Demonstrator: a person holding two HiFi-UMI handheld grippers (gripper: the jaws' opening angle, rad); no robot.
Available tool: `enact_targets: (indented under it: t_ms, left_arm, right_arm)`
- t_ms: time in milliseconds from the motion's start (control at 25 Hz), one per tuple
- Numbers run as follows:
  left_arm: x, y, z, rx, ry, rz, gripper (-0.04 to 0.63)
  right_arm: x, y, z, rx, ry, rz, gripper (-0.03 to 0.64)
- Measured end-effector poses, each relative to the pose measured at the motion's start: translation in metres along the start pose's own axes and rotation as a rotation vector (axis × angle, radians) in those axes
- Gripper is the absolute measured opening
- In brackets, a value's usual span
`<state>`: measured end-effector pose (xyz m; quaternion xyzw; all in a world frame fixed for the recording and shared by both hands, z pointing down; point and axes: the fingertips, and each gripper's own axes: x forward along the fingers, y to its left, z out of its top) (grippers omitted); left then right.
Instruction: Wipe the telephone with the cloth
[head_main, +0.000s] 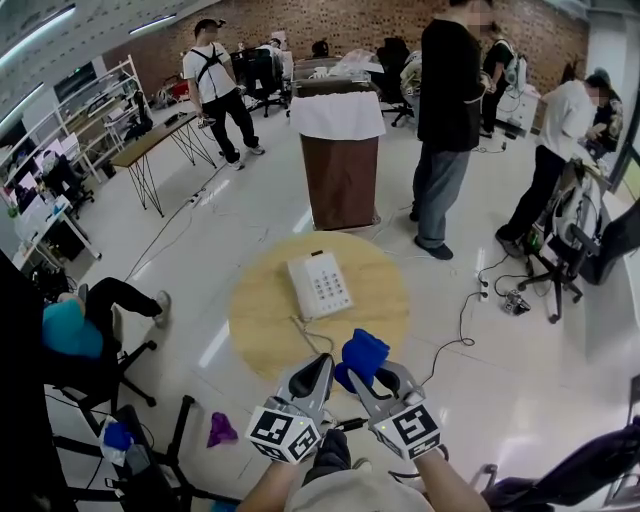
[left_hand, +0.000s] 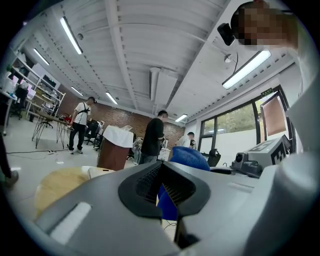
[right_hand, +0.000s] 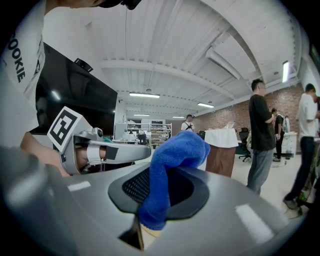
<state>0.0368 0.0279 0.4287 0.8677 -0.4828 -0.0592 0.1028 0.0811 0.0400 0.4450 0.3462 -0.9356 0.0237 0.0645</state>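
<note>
One cloth (head_main: 365, 353): blue, pinched by right gripper (head_main: 373, 378)
Left gripper (head_main: 321, 366): pressed together, empty
Telephone (head_main: 320, 285): on bench (head_main: 258, 312), apart from cloth

Brightly lit from ceiling tubes (left_hand: 248, 68) above the round table (head_main: 262, 300); glare streaks on floor (head_main: 213, 347) beside it; fisheye-bent, vignetted edges.

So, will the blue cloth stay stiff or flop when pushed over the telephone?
Probably floppy: the fuzzy blue fabric cloth folds and droops from the right hand-held gripper. It looks light, so it should likely conform to the white push-button telephone.
</note>
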Motion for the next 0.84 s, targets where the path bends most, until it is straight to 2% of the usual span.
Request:
enact_targets:
  t_ms: [360,840]
  left_arm:
    - [-0.024,-0.026,0.003,0.006,-0.019,0.026,0.000]
    - [-0.028,-0.045,0.006,0.028,-0.018,0.019,0.000]
  right_arm:
    - [-0.023,0.014,-0.002,-0.003,-0.007,0.000,0.069]
    - [-0.042,0.025,0.001,-0.010,-0.015,-0.013,0.069]
